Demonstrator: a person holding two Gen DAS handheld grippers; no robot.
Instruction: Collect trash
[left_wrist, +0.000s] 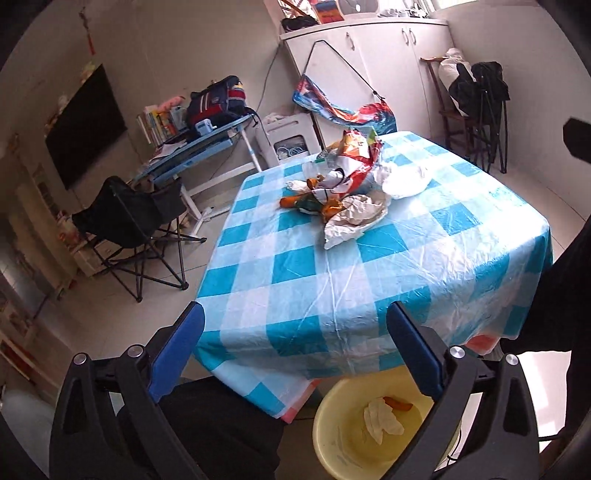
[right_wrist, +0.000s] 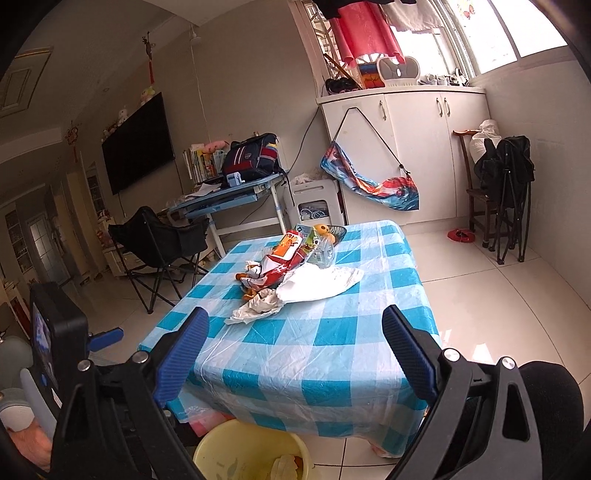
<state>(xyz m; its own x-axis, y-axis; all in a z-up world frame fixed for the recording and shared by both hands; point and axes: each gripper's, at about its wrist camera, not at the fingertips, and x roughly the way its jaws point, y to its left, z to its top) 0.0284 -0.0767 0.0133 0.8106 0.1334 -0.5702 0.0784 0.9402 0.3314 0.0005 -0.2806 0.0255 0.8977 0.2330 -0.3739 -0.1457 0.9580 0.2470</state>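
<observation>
A table draped in a glossy blue-and-white checked plastic cloth stands on a pale tiled floor. Near its far middle lies a heap: a red-and-orange crinkled snack bag, crumpled white paper, a flattened white plastic bag and a clear plastic bottle.

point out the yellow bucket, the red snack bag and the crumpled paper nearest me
yellow bucket (left_wrist: 332, 424): left wrist view, inner wall.
red snack bag (right_wrist: 280, 264): right wrist view, middle of bag.
crumpled paper (left_wrist: 354, 218): left wrist view, its middle.
</observation>
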